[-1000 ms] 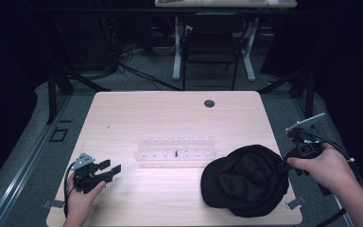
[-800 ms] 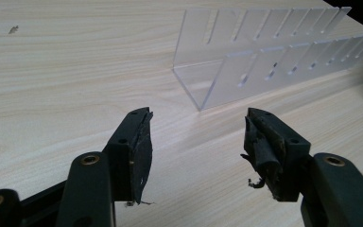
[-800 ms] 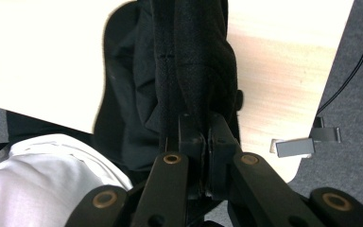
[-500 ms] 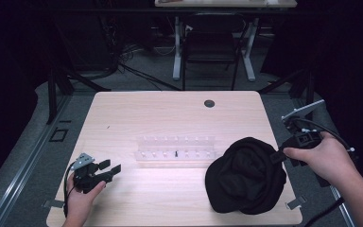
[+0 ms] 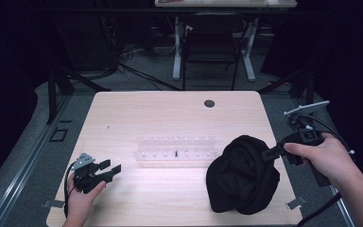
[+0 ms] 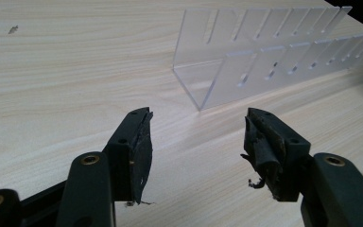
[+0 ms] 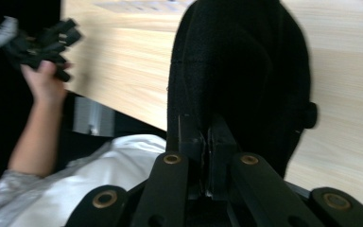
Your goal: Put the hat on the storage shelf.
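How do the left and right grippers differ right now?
The left gripper has its fingers spread apart and empty; the right gripper is closed on the black cap. The left rests low at the table's near-left corner; the right lifts the cap's edge. Both are hand-held.

The pale wooden table point(image 5: 146, 118) looks smooth with fine grain lines. The see-through plastic rack point(image 6: 264, 61) shines. The soft black cloth cap point(image 5: 243, 175) looks matt.

Left gripper point(image 5: 109, 170) jaws apart, right gripper point(image 5: 267, 154) jaws clamped.
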`<state>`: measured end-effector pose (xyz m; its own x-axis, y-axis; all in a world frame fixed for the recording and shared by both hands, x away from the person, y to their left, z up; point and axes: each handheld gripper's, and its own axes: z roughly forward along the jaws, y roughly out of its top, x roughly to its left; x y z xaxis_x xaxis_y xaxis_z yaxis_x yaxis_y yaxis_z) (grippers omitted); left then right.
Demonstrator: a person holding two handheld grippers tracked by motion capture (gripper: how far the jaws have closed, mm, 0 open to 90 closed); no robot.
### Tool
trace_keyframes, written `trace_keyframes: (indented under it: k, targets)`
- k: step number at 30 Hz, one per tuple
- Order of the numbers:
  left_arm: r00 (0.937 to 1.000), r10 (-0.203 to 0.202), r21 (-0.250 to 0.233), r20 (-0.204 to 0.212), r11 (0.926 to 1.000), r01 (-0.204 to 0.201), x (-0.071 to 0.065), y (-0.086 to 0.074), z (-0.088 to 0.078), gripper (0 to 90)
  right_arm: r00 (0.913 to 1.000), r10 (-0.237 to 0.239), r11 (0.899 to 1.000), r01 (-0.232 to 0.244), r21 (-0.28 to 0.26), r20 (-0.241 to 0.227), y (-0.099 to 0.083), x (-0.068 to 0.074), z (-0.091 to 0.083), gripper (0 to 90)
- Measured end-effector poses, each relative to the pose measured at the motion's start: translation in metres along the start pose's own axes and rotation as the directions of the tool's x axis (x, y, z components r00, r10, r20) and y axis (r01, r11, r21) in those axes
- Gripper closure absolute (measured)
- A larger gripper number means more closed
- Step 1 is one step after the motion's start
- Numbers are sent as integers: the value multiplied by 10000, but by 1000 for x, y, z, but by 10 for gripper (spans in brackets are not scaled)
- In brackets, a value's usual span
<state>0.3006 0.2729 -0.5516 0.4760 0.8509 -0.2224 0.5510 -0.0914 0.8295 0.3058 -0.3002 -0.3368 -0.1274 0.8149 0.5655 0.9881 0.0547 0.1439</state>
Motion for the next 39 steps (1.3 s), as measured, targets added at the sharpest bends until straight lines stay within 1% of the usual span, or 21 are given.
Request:
trace_keyframes:
  k: [1, 3, 4, 5, 6, 7, 8, 9, 10, 13, 14, 16, 17, 18, 21, 25, 27, 31, 35, 37, 39]
  targets:
    - [10000, -8, 36, 32, 10000, 8, 0, 0, 0, 423, 9987, 105, 9999, -101, 74, -507, 0, 0, 0, 873]
    - [10000, 5, 44, 35, 10000, -5, 0, 0, 0, 423, 9948, 236, 9997, -228, 93, -995, 1, -1, 0, 873]
    - [10000, 5, 44, 35, 10000, -5, 0, 0, 0, 423, 9919, 137, 9999, -140, -12, -1261, 2, -3, 2, 873]
    - [10000, 9, -11, 6, 10000, -9, 1, 0, -1, 423, 9864, 75, 9999, -52, 144, -1641, 3, -5, 3, 873]
    - [10000, -2, 108, 9, 9999, 2, 2, 1, -3, 423, 9795, 160, 9998, -171, -35, -2006, 3, -6, 5, 873]
    - [10000, -44, 3, -15, 10000, 44, 3, 0, -2, 423, 9700, 190, 9997, -213, -72, -2423, 4, -8, 7, 873]
    - [10000, -68, -42, -49, 10000, 68, 3, 0, -2, 423, 9643, 197, 9997, -223, -70, -2639, 4, -9, 9, 873]
    - [10000, -79, -52, -59, 10000, 79, 3, 0, -2, 423, 9509, 186, 9996, -239, -133, -3089, 4, -11, 11, 873]
    - [9999, -88, -54, -55, 9999, 88, 3, 0, -2, 423, 9411, 227, 9995, -291, -138, -3374, 4, -11, 12, 873]
    - [10000, -71, -32, -46, 10000, 70, 3, 0, -2, 423, 9188, 245, 9990, -374, -251, -3939, 4, -12, 15, 873]
    - [10000, -21, 102, -24, 9999, 21, 3, 1, -2, 423, 9147, 218, 9990, -354, -261, -4036, 4, -12, 15, 873]
    - [10000, -30, 28, -26, 10000, 30, 2, 0, -2, 423, 9015, 197, 9989, -357, -290, -4324, 4, -11, 15, 873]
    - [10000, -31, 64, -19, 10000, 31, 2, 0, -2, 423, 8916, 359, 9970, -632, -457, -4515, 3, -8, 16, 873]
    - [10000, -48, 72, 4, 10000, 48, 3, 0, -2, 423, 8900, 122, 9988, -325, -369, -4557, 4, -9, 14, 873]
    - [9999, -139, -77, 33, 9999, 139, 2, 0, -1, 421, 8780, -116, 9982, -180, -572, -4785, 3, -5, 11, 873]
    - [9999, -100, 78, 35, 9999, 100, 2, 0, -2, 411, 8618, -362, 9967, -57, -811, -5059, 4, 0, 8, 873]
    - [9999, -135, 6, 42, 9999, 135, 2, 0, -2, 401, 8602, -349, 9964, -92, -840, -5088, 4, 1, 6, 873]
    - [9997, -227, -100, 32, 9997, 227, 2, 0, -1, 397, 8458, -542, 9934, -82, -1145, -5307, 7, 7, 4, 873]
    - [9997, -237, -99, 56, 9997, 238, 2, 0, -1, 397, 8366, -649, 9908, -109, -1350, -5439, 12, 11, 2, 872]
    - [9996, -258, -77, 101, 9996, 259, 2, 0, -1, 395, 8352, -674, 9901, -116, -1401, -5458, 15, 13, 1, 872]
    - [9997, -237, -84, 72, 9997, 238, 1, 0, -1, 395, 8291, -685, 9898, -133, -1420, -5549, 18, 16, 0, 872]
